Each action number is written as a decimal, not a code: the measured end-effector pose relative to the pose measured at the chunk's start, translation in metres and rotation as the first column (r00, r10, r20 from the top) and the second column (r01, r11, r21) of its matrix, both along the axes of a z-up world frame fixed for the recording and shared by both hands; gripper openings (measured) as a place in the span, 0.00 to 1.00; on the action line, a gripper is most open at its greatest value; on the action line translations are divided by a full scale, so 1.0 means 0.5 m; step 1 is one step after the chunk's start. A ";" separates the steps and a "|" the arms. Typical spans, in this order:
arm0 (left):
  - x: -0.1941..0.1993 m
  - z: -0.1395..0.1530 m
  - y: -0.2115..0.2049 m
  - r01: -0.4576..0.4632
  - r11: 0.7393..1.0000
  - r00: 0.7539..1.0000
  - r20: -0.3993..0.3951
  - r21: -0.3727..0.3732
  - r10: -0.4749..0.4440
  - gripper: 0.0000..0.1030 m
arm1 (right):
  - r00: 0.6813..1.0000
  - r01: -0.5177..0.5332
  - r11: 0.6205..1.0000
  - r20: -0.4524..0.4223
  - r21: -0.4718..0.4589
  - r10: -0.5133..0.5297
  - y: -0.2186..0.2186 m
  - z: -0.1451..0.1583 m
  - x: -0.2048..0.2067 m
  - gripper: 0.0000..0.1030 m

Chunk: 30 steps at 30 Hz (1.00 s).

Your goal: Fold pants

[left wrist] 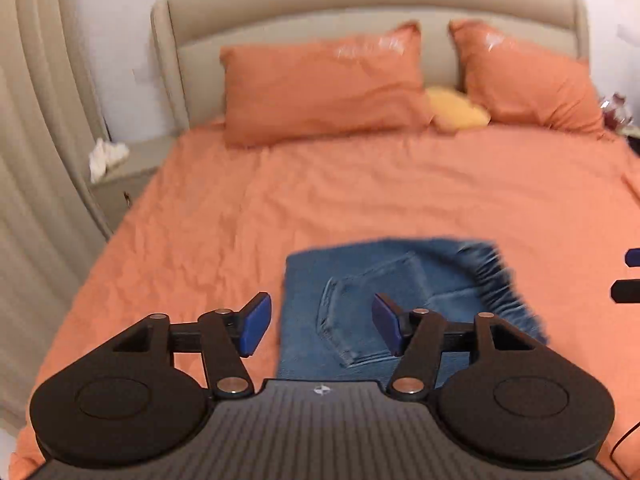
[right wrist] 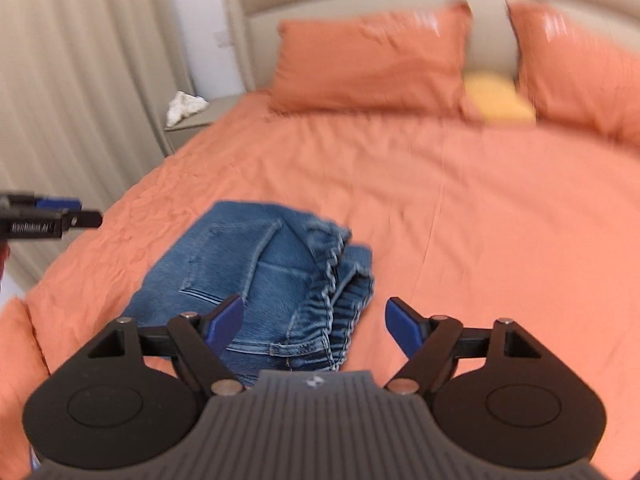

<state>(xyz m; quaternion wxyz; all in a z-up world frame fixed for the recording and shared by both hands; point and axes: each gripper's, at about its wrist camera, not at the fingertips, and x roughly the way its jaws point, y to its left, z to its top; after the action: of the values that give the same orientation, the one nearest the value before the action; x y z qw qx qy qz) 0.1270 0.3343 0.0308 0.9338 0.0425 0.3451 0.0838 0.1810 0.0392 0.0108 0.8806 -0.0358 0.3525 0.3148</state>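
A wide bed (left wrist: 360,200) with a creased orange sheet fills most of both views. At its far end stands a beige padded headboard (left wrist: 360,4). Two orange pillows lean against it, the left pillow (left wrist: 320,88) and the right pillow (left wrist: 528,80), with a small yellow cushion (left wrist: 460,110) tucked between them. On the far left, a beige nightstand (left wrist: 124,176) sits just beside the bed, a crumpled white cloth (left wrist: 106,156) on top. Pale pleated curtains (left wrist: 36,140) hang along the left.

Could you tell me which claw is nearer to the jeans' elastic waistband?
Right. The right claw hangs open just above the waistband; the left claw is open over the back pocket, with the waistband off to its right.
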 end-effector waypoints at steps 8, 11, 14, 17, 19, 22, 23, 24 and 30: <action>-0.142 0.090 -0.127 -0.026 0.998 0.985 0.170 0.064 0.015 0.85 | 0.979 -0.025 1.000 0.203 -0.005 0.025 -0.071 0.138 -0.177 0.89; -0.193 0.097 -0.174 -0.053 0.996 0.975 0.220 0.074 0.036 0.90 | 0.972 -0.001 1.000 0.234 0.031 -0.006 -0.101 0.152 -0.235 0.92; -0.230 0.087 -0.210 -0.055 0.998 0.973 0.226 0.043 0.044 0.91 | 0.961 0.019 0.998 0.273 0.054 -0.033 -0.125 0.154 -0.294 0.95; -0.264 0.059 -0.239 -0.048 0.998 0.975 0.221 0.050 0.036 0.91 | 0.952 0.052 0.997 0.297 0.062 -0.068 -0.144 0.147 -0.348 0.95; -0.283 0.032 -0.256 -0.078 0.995 0.977 0.204 0.065 0.063 0.91 | 0.951 0.062 0.996 0.300 0.068 -0.079 -0.152 0.136 -0.377 0.95; -0.301 -0.008 -0.265 -0.111 0.994 0.983 0.147 0.007 0.109 0.91 | 0.947 0.086 0.994 0.304 0.068 -0.103 -0.155 0.108 -0.410 0.95; -0.302 -0.020 -0.266 -0.121 0.992 0.984 0.128 -0.018 0.122 0.91 | 0.944 0.096 0.993 0.310 0.070 -0.113 -0.153 0.095 -0.418 0.95; -0.303 -0.032 -0.268 -0.129 0.991 0.985 0.113 -0.032 0.132 0.91 | 0.940 0.105 0.992 0.318 0.071 -0.123 -0.148 0.080 -0.423 0.95; -0.311 -0.094 -0.281 -0.180 0.982 0.983 0.032 -0.055 0.182 0.91 | 0.952 0.113 0.994 0.287 -0.012 -0.105 -0.116 -0.010 -0.424 0.95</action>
<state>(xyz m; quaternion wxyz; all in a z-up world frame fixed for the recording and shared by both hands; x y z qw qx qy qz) -0.0287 0.1937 -0.0162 0.9293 -0.0149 0.3324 0.1601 -0.0311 -0.0186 0.0056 0.9377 -0.0741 0.2273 0.2521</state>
